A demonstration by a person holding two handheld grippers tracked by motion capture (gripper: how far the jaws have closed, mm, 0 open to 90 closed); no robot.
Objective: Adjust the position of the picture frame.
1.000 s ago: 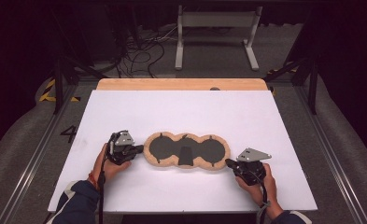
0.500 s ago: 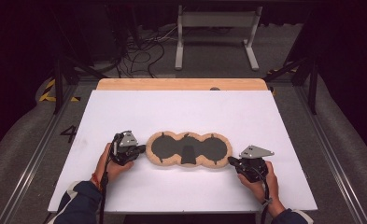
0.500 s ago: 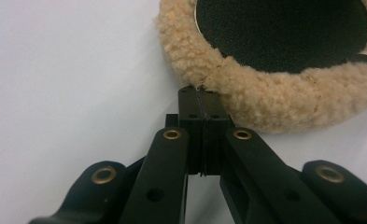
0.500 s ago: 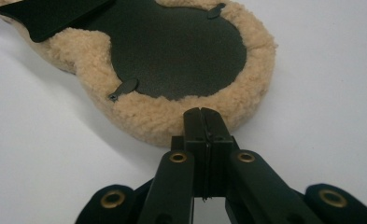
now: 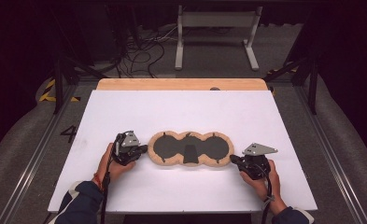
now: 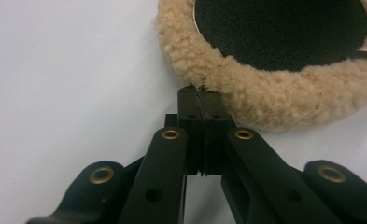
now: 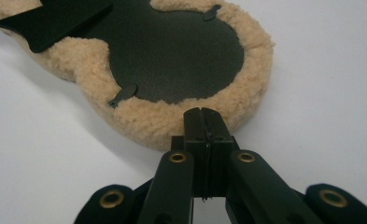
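**Fleece pad flanked by two closed tongs on the white table**

A tan, three-lobed fleece pad with black fabric centres (image 5: 189,148) is seen lying flat on the white-topped table (image 5: 181,112), near its front-middle part. A narrow wooden strip (image 5: 181,84) is visible along the far edge of the table.

The left tongs (image 5: 141,150) are held in the person's left hand (image 5: 112,162) at the left end of the pad. In the left gripper view the jaws are pressed together, and their tips are met by the fleece rim (image 6: 265,100); whether any fleece is pinched between them cannot be told.

The right tongs (image 5: 234,160) are held in the right hand (image 5: 264,176) at the right end of the pad. In the right gripper view the jaws are likewise pressed together, their tips set against the fleece edge (image 7: 172,122) beside a small black tab (image 7: 123,94)

Dark sleeves (image 5: 81,204) are seen entering from the bottom of the high view
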